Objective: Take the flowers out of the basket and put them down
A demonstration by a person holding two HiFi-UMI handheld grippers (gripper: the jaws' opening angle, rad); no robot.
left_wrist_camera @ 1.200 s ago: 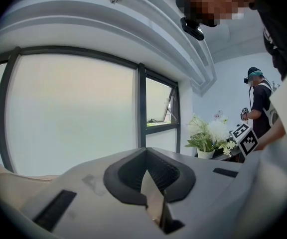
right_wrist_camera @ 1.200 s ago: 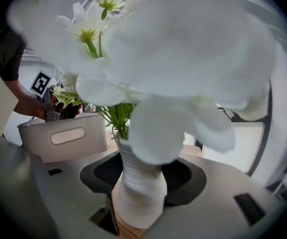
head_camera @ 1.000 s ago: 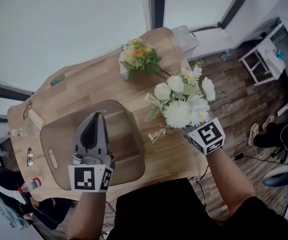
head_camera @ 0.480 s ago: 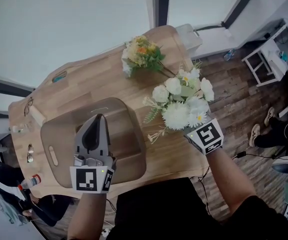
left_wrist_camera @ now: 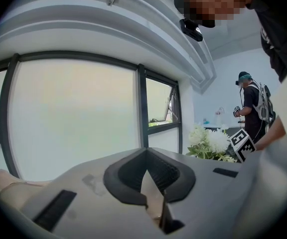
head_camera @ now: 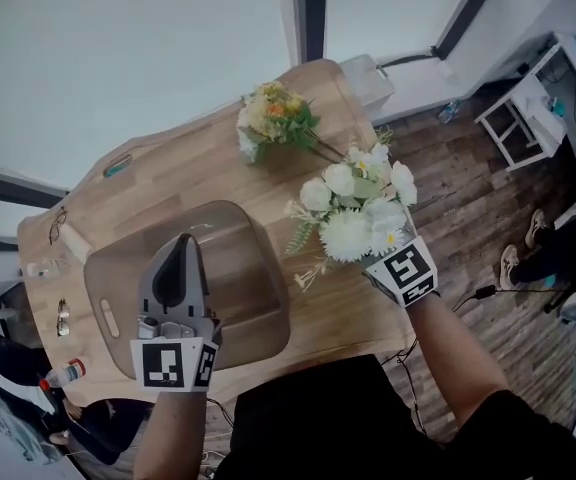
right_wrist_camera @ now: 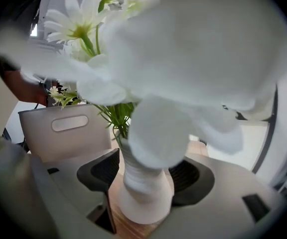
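Surface (head_camera: 168,183): a long wooden top by the window, carrying everything in play.
Basket (head_camera: 253,288): a beige bin at the near end. No flowers can be seen in the part not covered by the left claw.
White flowers (head_camera: 353,218): out of the basket and just to its right, upright in a ribbed white vase (right_wrist_camera: 141,203) that appears to rest on the wood, near the right edge.
Yellow flowers (head_camera: 273,118): a second bunch lying at the far end, well apart from the basket.
Right claw (right_wrist_camera: 147,176): low around the vase, one jaw on each side and opening. The pads are close to the vase but no longer look to be pressing it.
Left claw (head_camera: 181,258): raised over the basket, jaws together, holding nothing.
Stage: release of the white bunch, by the look of it.
Risk: the blooms are heavy over a narrow base, so a pad dragging on the vase as the claw backs away could tip it. It stands close enough to the edge that a fall might take it to the floor. A sideways pull-out is the likeliest cause.
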